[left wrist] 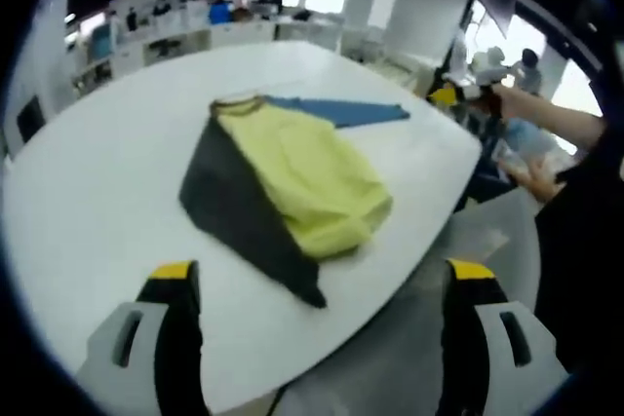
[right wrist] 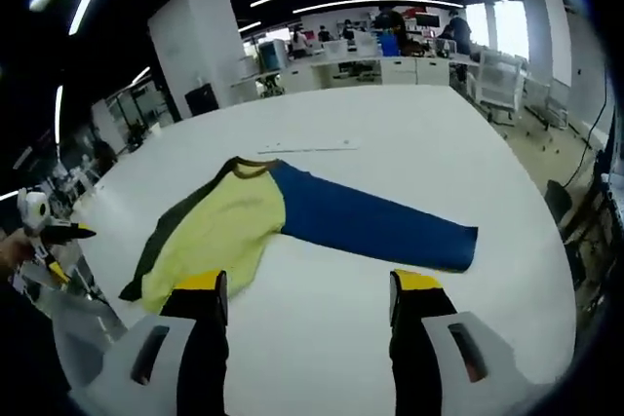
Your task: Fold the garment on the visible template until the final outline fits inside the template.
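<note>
1. Left gripper: sitting nearest in the left gripper view, jaws standing wide apart and holding nothing, hovering at the table edge short of the garment.
2. Right gripper: jaws likewise spread and empty in the right gripper view, hanging above bare table between the yellow body and the sleeve.
3. Garment: lying on the white table, partly folded. Yellow panel is resting over a dark panel; a dark collar is showing at the top.
4. Sleeve: blue, stretching flat away from the body toward the right gripper's side, not yet folded in.
5. Template: I am not making out any marked outline under the cloth; a pale strip is lying on the table beyond the collar, and I cannot tell whether it belongs to it.
6. Stage, by judgement: fold is looking partway done, with the sleeve as the piece most likely sticking outside any outline.
7. Risks, by judgement:
   - Pinching both layers at the yellow hem could be dragging the whole stack and undoing the fold.
   - Pulling the sleeve across too fast could be bunching it or shifting the body.
   - Dark corner is lying near the table edge in the left gripper view; a tug that way could be sliding cloth off.
</note>
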